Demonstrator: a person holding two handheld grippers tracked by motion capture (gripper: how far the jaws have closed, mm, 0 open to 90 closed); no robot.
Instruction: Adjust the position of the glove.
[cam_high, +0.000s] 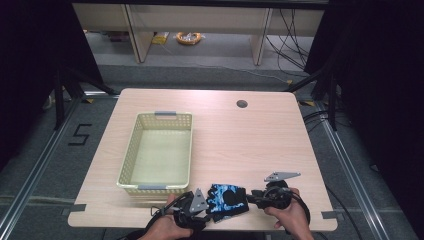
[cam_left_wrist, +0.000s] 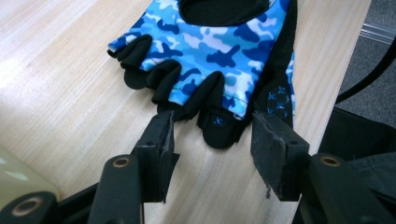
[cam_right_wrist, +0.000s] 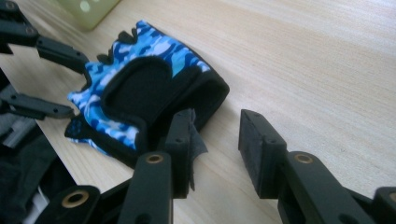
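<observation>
Right now, at the near edge of the table:

Glove: a fingerless glove in blue camouflage with black trim lies flat close to the near edge, a little right of the middle, between my two grippers. In the high view it sits just right of the near right corner of the basket, apart from it.

Left gripper: my left gripper is spread wide, gripping nothing. In the left gripper view the glove's short black finger stubs point toward me; one stub lies in the gap between my fingers, its tip about level with my fingertips. My left finger touches or nearly touches the neighbouring stub; I cannot tell which. My right finger lies along the glove's black side edge.

Right gripper: my right gripper is also parted and grasps nothing. In the right gripper view the glove's black cuff end lies just ahead and to the left of my fingers. The fingertip nearest it sits against or just beside the cuff's edge; the other fingertip is over bare wood, clear of the glove.

Basket: a pale yellow plastic basket with grey handles stands on the left half of the table, its short side near the near edge.

Hands: my left hand and right hand hold the grippers at the near edge.
</observation>
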